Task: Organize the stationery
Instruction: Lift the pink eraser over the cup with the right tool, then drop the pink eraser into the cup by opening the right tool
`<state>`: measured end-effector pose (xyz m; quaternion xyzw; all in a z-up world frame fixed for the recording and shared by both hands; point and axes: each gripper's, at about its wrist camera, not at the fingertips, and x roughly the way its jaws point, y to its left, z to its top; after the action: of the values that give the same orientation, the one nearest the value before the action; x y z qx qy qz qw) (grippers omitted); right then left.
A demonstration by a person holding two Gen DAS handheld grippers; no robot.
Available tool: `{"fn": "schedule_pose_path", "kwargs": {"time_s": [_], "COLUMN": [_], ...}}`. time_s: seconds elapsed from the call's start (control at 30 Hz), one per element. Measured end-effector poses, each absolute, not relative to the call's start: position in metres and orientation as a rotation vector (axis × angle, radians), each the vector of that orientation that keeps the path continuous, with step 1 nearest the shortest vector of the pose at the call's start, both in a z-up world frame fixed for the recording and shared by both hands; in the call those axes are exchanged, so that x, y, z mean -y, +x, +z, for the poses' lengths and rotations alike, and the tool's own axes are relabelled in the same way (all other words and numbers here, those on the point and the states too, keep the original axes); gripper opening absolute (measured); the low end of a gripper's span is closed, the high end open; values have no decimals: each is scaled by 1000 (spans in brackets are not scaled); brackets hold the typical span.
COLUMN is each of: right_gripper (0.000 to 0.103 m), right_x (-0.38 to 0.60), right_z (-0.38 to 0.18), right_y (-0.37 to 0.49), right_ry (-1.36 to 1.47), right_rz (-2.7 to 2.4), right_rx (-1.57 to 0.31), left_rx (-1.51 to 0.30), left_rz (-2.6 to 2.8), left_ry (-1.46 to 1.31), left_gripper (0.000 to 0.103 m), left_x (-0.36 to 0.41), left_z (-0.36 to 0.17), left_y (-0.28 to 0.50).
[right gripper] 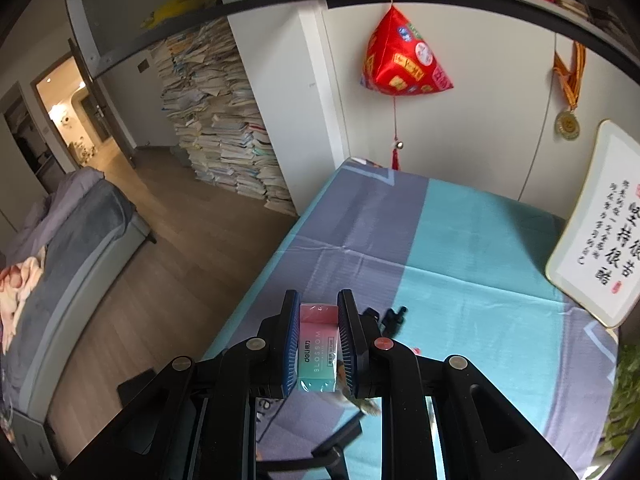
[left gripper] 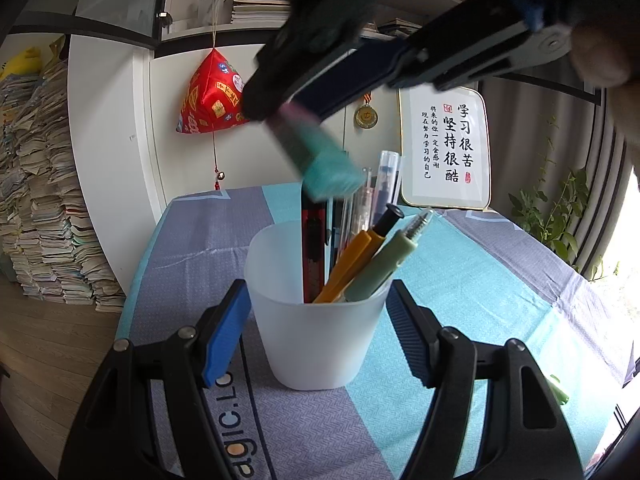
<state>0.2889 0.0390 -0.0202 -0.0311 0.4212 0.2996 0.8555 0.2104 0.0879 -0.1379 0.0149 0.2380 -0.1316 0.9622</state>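
Observation:
A translucent white cup (left gripper: 316, 320) stands on the table between the fingers of my left gripper (left gripper: 318, 316), which grips its sides. It holds several pens, among them an orange one (left gripper: 352, 260) and a pale green one (left gripper: 384, 264). My right gripper (right gripper: 319, 340) is shut on a pink-and-teal eraser (right gripper: 318, 354). In the left wrist view the right gripper (left gripper: 276, 112) comes in from the upper right, holding the blurred eraser (left gripper: 320, 160) just above the pens in the cup.
The table wears a blue, grey and teal striped cloth (right gripper: 460, 248). A framed calligraphy sign (left gripper: 444, 148) leans at the table's back. A red hanging ornament (left gripper: 212, 100) and a medal (left gripper: 366, 116) are on the wall. Plants (left gripper: 556, 216) stand at the right; paper stacks (left gripper: 44, 216) at the left.

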Motion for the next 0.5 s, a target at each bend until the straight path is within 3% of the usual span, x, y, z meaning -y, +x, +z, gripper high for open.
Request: {"fn": "schedule_pose_path", "kwargs": {"time_s": [0.5], "right_gripper": [20], "right_x": [-45], "right_z": [-50], "right_y": [301], "right_ry": [-87], "right_rz": [614], "right_rx": [-941], "left_rx": [-488], "left_rz": [-265], "left_ry": [30], "left_gripper": [69], "left_x": [-87], "left_z": [-138], "left_y": [212]}}
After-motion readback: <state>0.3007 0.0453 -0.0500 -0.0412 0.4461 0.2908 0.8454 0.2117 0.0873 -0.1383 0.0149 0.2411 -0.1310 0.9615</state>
